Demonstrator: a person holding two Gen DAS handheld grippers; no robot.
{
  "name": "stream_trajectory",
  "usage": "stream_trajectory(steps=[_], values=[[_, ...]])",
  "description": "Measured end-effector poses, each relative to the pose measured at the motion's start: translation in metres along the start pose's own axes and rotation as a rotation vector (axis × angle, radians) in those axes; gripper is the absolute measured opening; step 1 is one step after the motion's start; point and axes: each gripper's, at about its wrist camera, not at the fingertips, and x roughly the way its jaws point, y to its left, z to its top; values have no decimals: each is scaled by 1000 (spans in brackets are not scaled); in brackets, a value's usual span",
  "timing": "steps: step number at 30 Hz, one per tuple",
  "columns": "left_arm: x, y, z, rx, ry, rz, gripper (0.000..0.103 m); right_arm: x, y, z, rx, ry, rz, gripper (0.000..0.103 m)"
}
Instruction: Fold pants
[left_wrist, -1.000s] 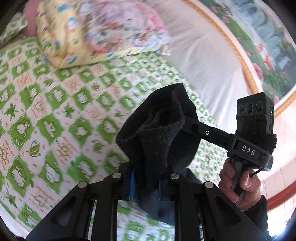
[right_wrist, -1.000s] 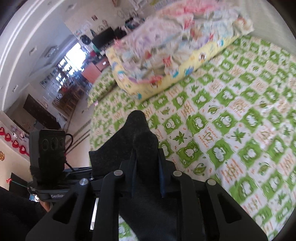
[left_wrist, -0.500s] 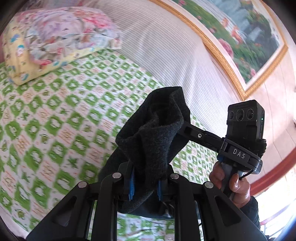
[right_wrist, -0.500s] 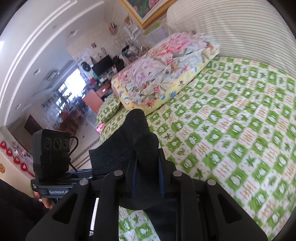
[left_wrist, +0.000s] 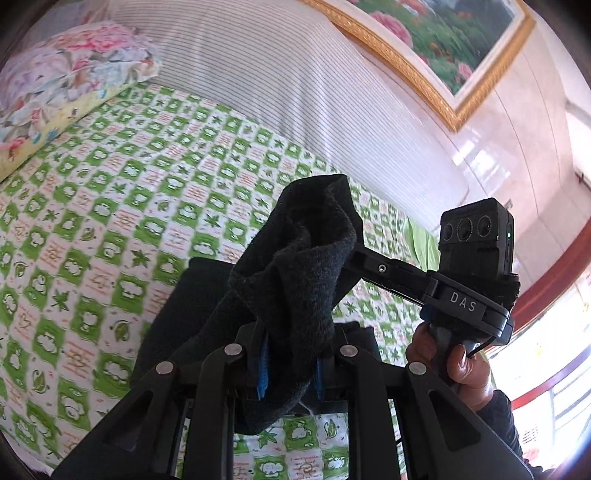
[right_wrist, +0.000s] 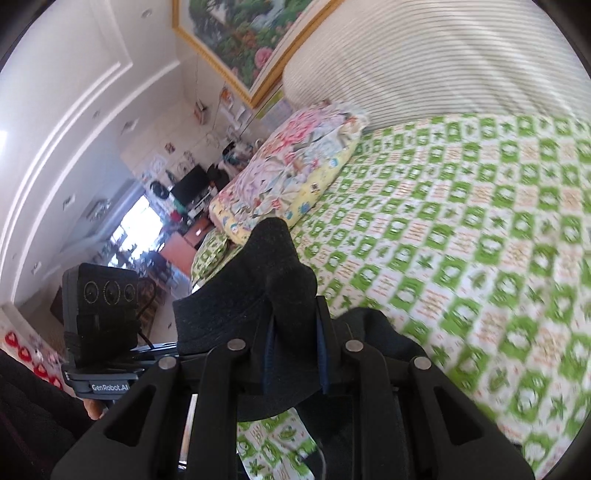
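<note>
— Black fleece, the pants (left_wrist: 295, 266), is pinched between the nearly closed jaws of the left gripper (left_wrist: 290, 363), bunched above the pads, the rest hanging down toward the green-checked bedsheet (left_wrist: 110, 229).

— And the right gripper (right_wrist: 295, 354)?

— Clamped just as narrowly on another fold of the pants (right_wrist: 275, 266); in the left wrist view its fingers are buried in the cloth and a hand (left_wrist: 448, 363) is seen on its handle.

— What is changed from a second ago?

— Both grips are unchanged, but the views are swung across the bed: the floral pillow (left_wrist: 62, 81) is now pushed to the far left corner, more of the striped headboard (left_wrist: 295, 74) is shown, and the framed painting (left_wrist: 436, 33) is brought in. More of the pants is seen lifted off the sheet.
</note>
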Motion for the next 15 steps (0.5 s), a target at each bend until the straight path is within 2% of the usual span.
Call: stream_trajectory(steps=[8,15], values=[[25,-26,-14,66,53,28,17,-28,-33,-32,99,-66,-4,21],[34,-42,-16,125,61,52,18,-43,-45,-42,131,-105,6,21]])
